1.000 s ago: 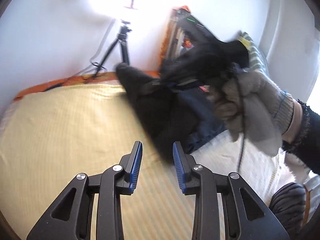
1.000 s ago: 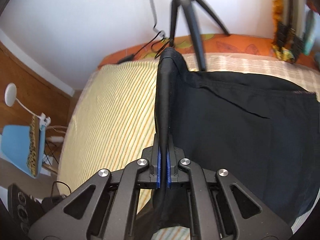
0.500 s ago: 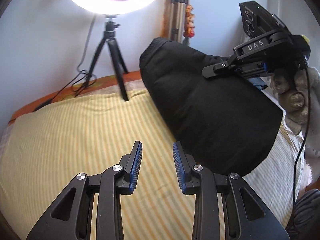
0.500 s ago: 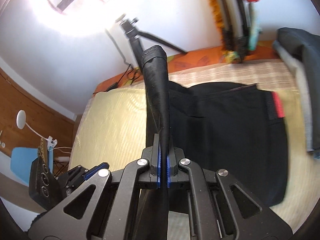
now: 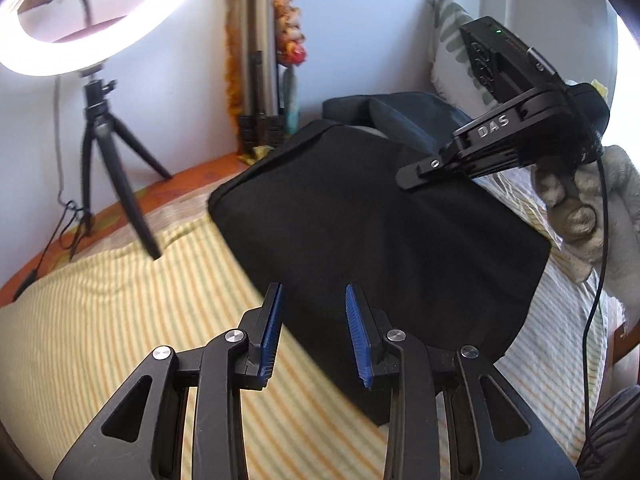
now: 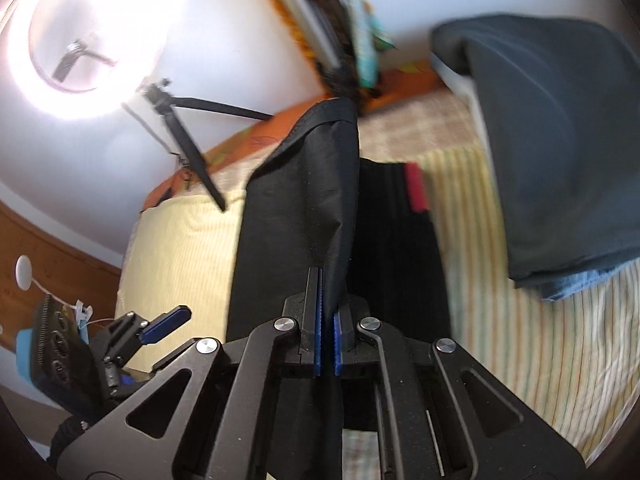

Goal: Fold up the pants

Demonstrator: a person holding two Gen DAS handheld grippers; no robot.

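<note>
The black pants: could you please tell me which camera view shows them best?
The left wrist view shows the black pants best: nearly the whole lifted panel hangs over the striped bedsheet, below the right gripper. The right wrist view shows only a narrow fold rising from that gripper's shut jaws, plus a strip behind it.

Bed (image 5: 100,320), yellow-striped sheet.
Black pants (image 5: 380,232) lie across it from centre toward 3 o'clock. Tripod (image 5: 116,168) foot stands on sheet at 10 o'clock. Dark folded clothes (image 6: 560,152) stacked at 1 o'clock, just beyond the pants. Orange cover (image 5: 192,176) along far edge.
</note>
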